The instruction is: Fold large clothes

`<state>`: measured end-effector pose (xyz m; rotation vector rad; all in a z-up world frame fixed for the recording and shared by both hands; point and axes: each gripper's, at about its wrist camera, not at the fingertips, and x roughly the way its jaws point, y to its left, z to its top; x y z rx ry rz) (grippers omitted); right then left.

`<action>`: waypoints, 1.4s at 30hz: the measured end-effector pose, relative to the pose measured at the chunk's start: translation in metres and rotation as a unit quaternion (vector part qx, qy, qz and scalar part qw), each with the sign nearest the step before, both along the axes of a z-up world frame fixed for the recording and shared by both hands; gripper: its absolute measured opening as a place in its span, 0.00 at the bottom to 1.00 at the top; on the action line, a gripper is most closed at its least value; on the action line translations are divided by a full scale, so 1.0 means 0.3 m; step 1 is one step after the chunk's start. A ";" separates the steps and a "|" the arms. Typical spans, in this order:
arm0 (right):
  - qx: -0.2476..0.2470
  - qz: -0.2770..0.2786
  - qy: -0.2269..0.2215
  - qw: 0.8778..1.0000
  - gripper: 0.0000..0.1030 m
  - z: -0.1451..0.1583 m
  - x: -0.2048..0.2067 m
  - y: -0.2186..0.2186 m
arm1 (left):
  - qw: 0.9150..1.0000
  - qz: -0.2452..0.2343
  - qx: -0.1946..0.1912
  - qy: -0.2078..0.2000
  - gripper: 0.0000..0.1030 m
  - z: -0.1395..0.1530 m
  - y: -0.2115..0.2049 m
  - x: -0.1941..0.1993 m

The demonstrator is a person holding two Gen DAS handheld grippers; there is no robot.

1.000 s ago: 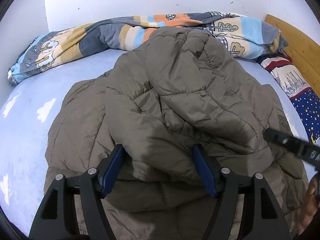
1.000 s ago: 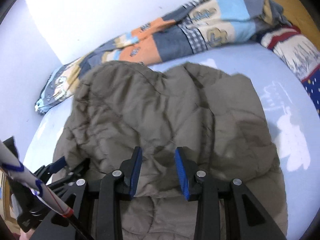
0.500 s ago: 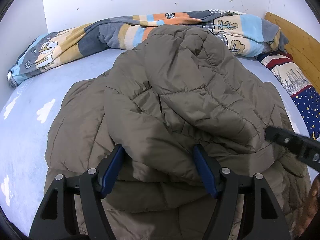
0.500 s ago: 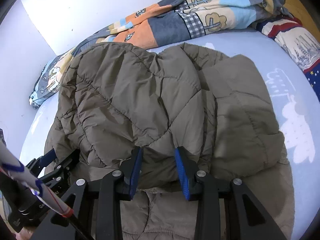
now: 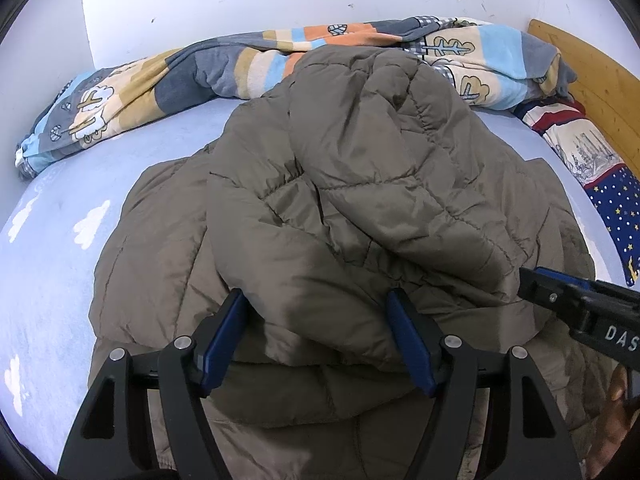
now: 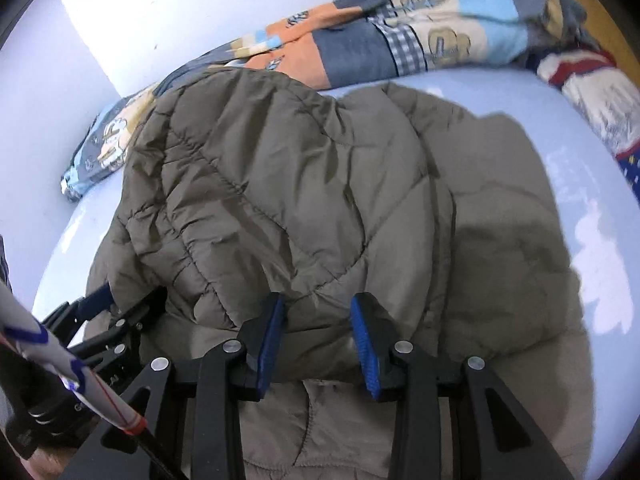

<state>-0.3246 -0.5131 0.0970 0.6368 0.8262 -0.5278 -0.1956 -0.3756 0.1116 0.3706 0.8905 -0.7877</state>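
Observation:
An olive quilted puffer jacket (image 5: 360,184) lies on the pale blue bed sheet (image 5: 60,240), its upper layer doubled back over the lower one. My left gripper (image 5: 316,320) is shut on the near edge of that thick fold, and the fabric bulges between its blue pads. The right gripper (image 6: 318,332) is shut on the same folded edge of the jacket (image 6: 280,200), further right. Each gripper shows in the other's view: the right gripper (image 5: 576,304) at the right edge, the left gripper (image 6: 104,304) at the lower left. The jacket's hem under the fold is hidden.
A rumpled patchwork quilt (image 5: 240,64) runs along the white wall at the back. A star-print pillow (image 5: 592,168) and a wooden headboard (image 5: 592,76) are on the right. Bare sheet (image 6: 600,200) flanks the jacket. A person's striped sleeve (image 6: 60,360) crosses the lower left.
In the right wrist view the held fold has swelled and come to cover more of the lower layer, as the right gripper shifted slightly. The left wrist view is almost unchanged.

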 end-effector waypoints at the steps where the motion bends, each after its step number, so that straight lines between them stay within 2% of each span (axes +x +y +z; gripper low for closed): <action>1: 0.001 0.001 -0.001 1.000 0.37 0.002 -0.002 -0.003 | 1.000 0.000 0.000 0.000 0.69 0.001 -0.002 0.000; 5: -0.014 0.002 -0.005 1.000 0.38 0.037 -0.007 0.010 | 1.000 0.008 -0.011 0.006 0.69 0.020 0.008 0.003; 9: -0.038 -0.005 -0.040 0.998 0.38 0.110 -0.035 0.024 | 1.000 0.015 -0.022 -0.005 0.69 0.053 0.023 0.002; 11: -0.045 -0.014 -0.043 0.998 0.38 0.124 -0.045 0.021 | 1.000 0.015 -0.025 -0.010 0.69 0.063 0.028 0.000; 18: -0.035 -0.036 -0.013 0.999 0.38 0.086 -0.050 -0.016 | 1.000 0.019 -0.015 0.003 0.69 0.032 0.030 0.021; 23: -0.011 -0.022 0.007 1.000 0.38 0.025 -0.025 -0.024 | 1.000 0.014 -0.008 -0.002 0.69 0.016 0.021 0.019; 26: -0.014 -0.016 0.016 1.000 0.38 0.012 -0.019 -0.018 | 1.000 0.014 -0.007 -0.003 0.69 0.013 0.019 0.019; 31: -0.043 -0.010 -0.011 0.999 0.38 0.072 -0.025 0.015 | 1.000 0.016 -0.006 -0.003 0.69 0.012 0.015 0.019; 34: -0.048 0.011 -0.027 0.998 0.38 0.086 -0.009 0.046 | 1.000 0.015 -0.006 -0.003 0.69 0.012 0.017 0.020; 38: -0.043 0.025 0.013 0.999 0.38 0.024 0.030 0.061 | 1.000 0.012 -0.003 -0.005 0.69 0.008 0.015 0.013; 42: -0.014 0.019 0.007 1.000 0.39 -0.002 0.024 0.035 | 1.000 0.011 -0.001 -0.008 0.69 0.006 0.013 0.008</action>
